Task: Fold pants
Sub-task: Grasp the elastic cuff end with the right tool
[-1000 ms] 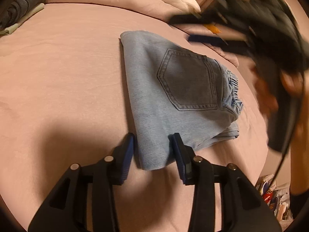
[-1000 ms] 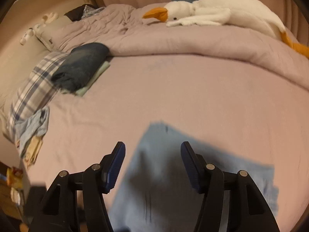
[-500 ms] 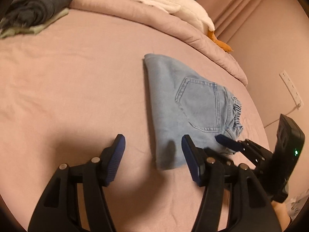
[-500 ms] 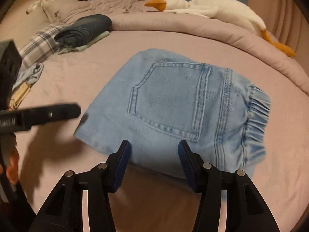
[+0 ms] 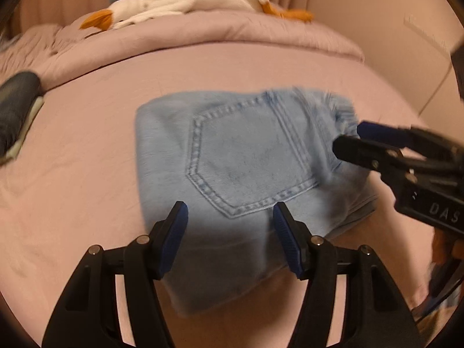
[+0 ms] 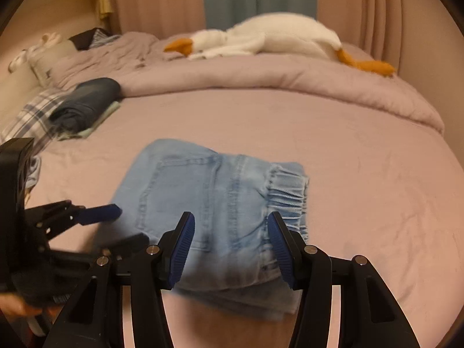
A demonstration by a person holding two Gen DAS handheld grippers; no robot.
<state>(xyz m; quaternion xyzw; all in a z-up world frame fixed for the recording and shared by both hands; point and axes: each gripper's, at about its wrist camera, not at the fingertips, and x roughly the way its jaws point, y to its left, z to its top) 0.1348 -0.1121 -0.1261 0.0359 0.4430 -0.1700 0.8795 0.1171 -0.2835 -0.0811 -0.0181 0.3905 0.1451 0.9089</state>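
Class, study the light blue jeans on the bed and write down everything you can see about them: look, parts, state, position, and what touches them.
The jeans are pale, faded denim, folded into a compact, thick rectangle of several layers. A stitched back pocket faces up, and a gathered elastic waistband forms one end. They lie flat on the pink bed sheet. The left gripper and right gripper are both open over the near edge; neither visibly clamps the cloth.

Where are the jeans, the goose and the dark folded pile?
jeans (image 5: 249, 156): left wrist view, on the back pocket.
goose (image 6: 278, 33): right wrist view, on the white body.
dark pile (image 6: 87, 101): right wrist view, on the top fold.
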